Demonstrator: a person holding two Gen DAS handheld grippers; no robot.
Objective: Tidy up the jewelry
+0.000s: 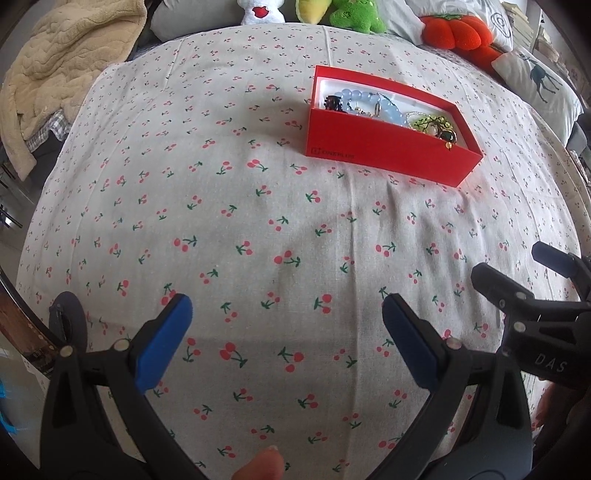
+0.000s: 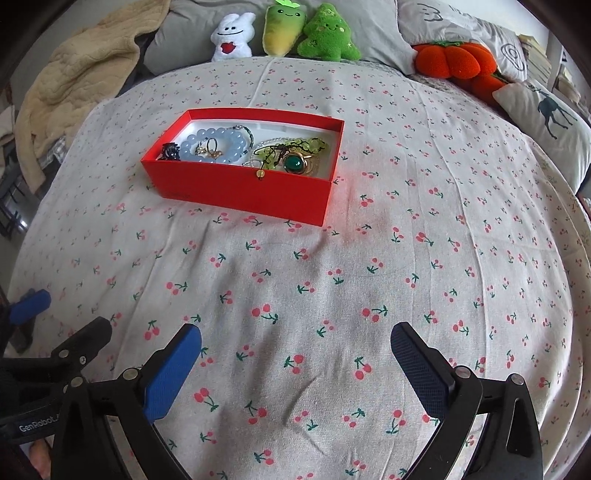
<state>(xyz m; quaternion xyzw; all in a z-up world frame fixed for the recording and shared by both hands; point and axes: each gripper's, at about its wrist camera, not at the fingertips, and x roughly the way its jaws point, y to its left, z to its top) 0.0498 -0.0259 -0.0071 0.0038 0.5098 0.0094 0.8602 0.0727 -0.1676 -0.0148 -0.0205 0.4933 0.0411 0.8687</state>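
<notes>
So this is a bed covered with a pale cotton sheet printed with little red cherries [image 2: 332, 280], and along the far edge there's a row of plush toys: a white bunny [image 2: 232, 37], a yellow-green carrot-looking one [image 2: 282, 29], a green tree-shaped one [image 2: 327, 33] and an orange pumpkin cushion [image 2: 448, 61]. A beige quilted blanket [image 1: 70, 70] is bunched up at the far left.

The open red cardboard box [image 2: 243, 188] sits on the sheet, well ahead of both tools. It's full of jewelry: a pale blue beaded bracelet [image 2: 218, 142] toward its left end with a small dark piece [image 2: 170, 151] beside it, a yellow-green beaded strand [image 2: 295, 147] and a gold pendant with a round green stone [image 2: 295, 162] toward the right. A small amber bead [image 2: 259, 172] hangs over the near rim.

The left tool [image 1: 284, 343] is spread wide with nothing between its blue pads, just hovering over bare sheet. Same for the right tool [image 2: 295, 369]: released, fully apart, empty. Each one shows up at the edge of the other's view, so they're side by side.
</notes>
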